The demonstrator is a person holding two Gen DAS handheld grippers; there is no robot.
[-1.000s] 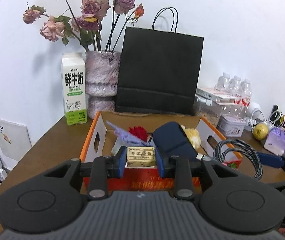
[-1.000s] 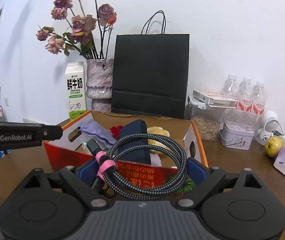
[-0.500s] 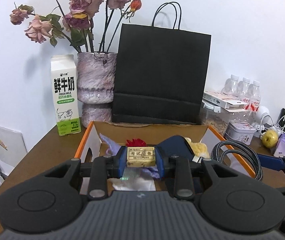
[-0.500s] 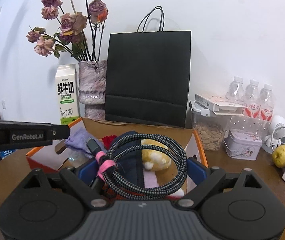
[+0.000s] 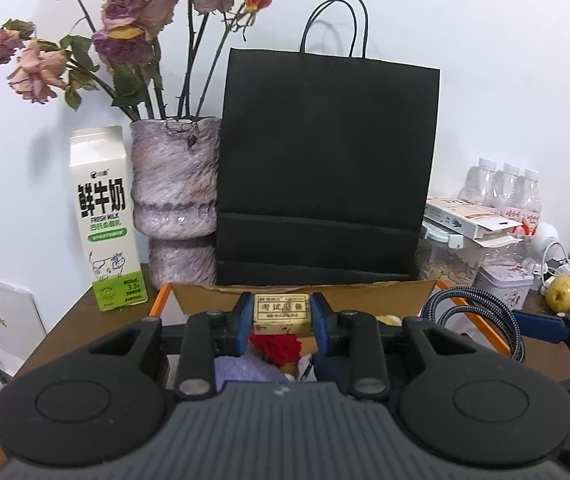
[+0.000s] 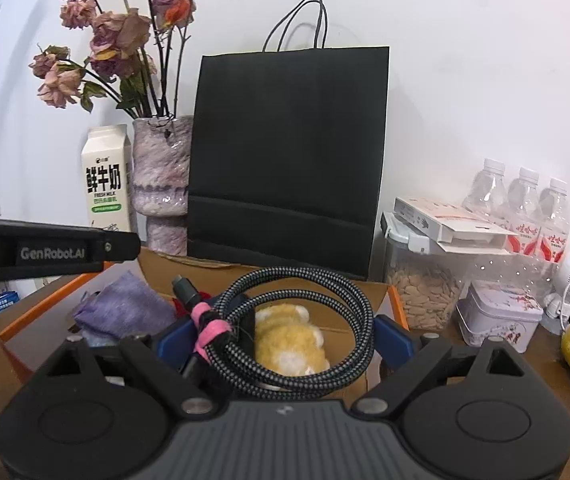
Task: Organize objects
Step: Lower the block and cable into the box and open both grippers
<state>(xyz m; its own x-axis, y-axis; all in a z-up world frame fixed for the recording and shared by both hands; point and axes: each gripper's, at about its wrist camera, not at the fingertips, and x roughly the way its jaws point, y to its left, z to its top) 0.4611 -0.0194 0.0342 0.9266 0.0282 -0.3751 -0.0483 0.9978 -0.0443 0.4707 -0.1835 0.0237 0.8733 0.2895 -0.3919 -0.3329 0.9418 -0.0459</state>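
The left gripper (image 5: 282,330) is closed down narrow on a small yellowish eraser (image 5: 282,312), its blue pads pressing on both short ends. The right gripper (image 6: 265,334) stands wide, its pads bearing on either side of a coiled braided cable (image 6: 297,332) bound with a pink tie.

Both loads hang above the open orange-edged cardboard box (image 6: 399,308), near the tall black paper bag (image 5: 325,168) at the far side. In the box lie a purple cloth (image 6: 125,310), a yellow plush toy (image 6: 289,342) and something red (image 5: 277,346).

Step in hand, as judged: carrying both items over the box for placing. The next move calls for lowering each load into a free spot, the cable to the right, the eraser to the left, then opening the pads. The cable may spring apart once let go.
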